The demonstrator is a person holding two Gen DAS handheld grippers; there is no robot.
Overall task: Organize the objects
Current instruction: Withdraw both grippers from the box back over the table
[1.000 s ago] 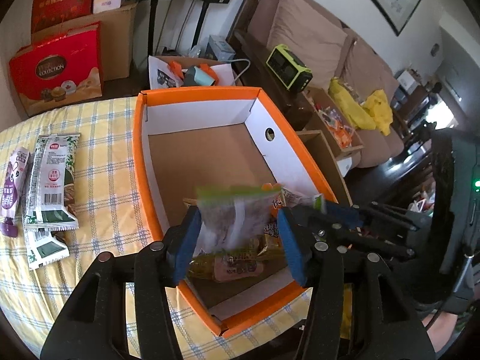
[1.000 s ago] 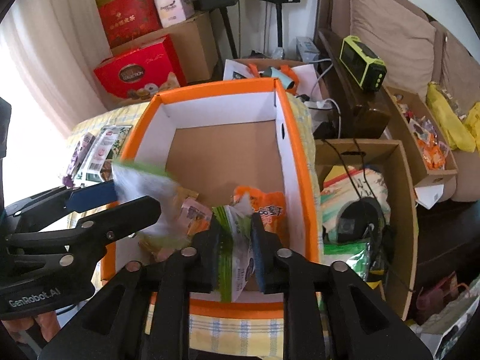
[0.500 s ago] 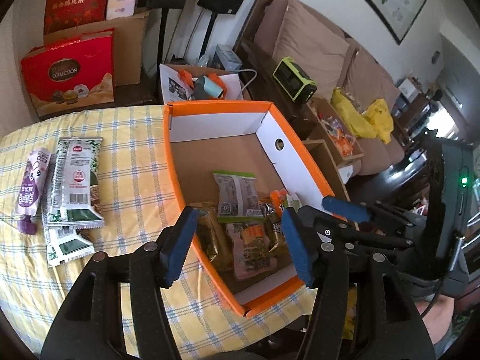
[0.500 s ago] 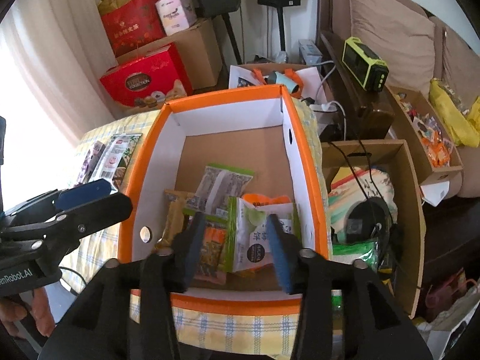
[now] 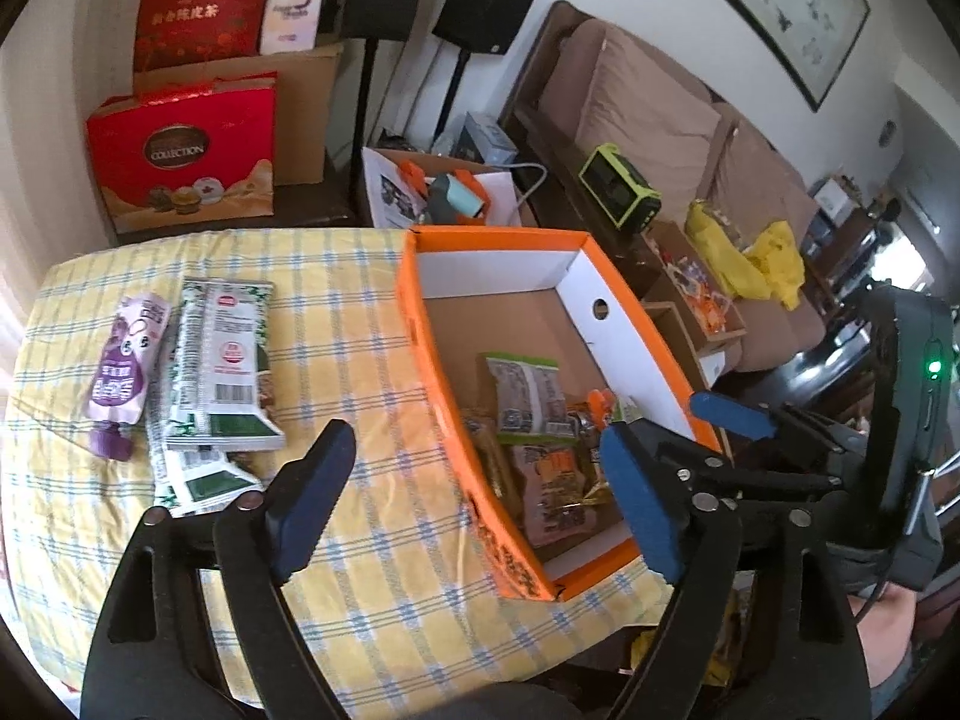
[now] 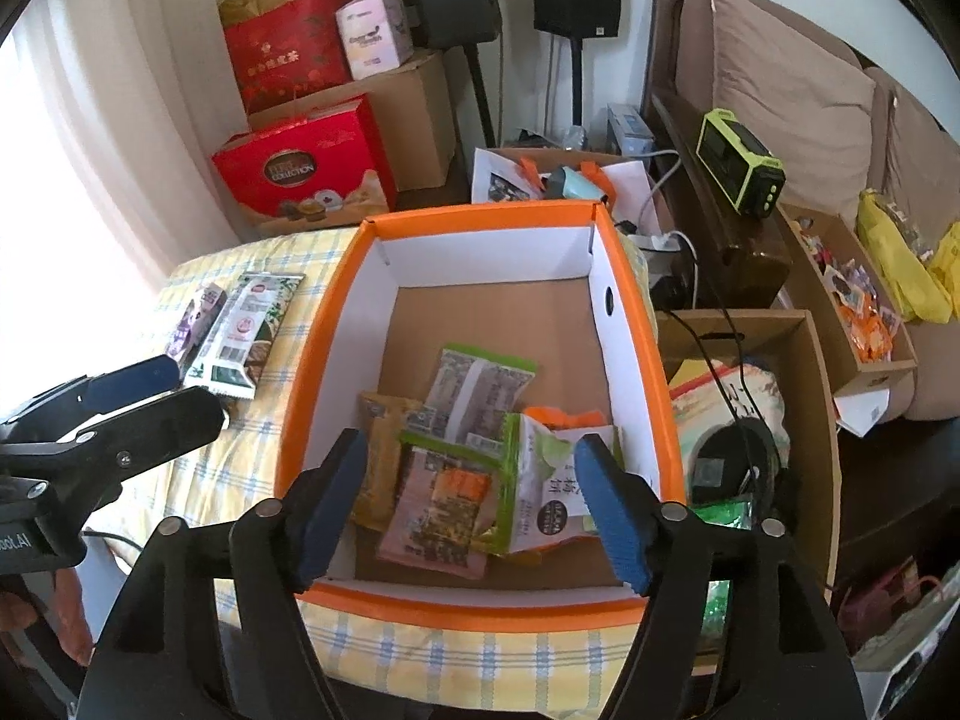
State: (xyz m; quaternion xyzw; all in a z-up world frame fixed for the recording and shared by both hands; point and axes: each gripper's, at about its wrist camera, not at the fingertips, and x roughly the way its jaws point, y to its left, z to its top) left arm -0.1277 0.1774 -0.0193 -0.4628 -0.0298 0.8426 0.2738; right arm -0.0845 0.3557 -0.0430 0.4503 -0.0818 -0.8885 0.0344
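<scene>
While I hover both claws over the table, this is how I read it:

Step in hand: drop-off done; both claws released and empty above the orange box [image 6: 630,324].
Left claw [image 5: 474,504]: jaws have just been opening, nothing between them, over the checked cloth [image 5: 360,324] beside the box's near wall.
Right claw [image 6: 474,501]: jaws have just been opening too; nothing gripped, with the snack packets [image 6: 462,474] lying loose on the box floor below.
Still outside the box: a purple pouch [image 5: 123,369] and green-and-white packets [image 5: 222,360], side by side on the cloth, well apart from the box.
Next move (my judgement): swing left to those packets, come down flat and pinch one by an edge.
Change from a second ago: each claw then clenched a packet over the box; both now lie inside.
</scene>
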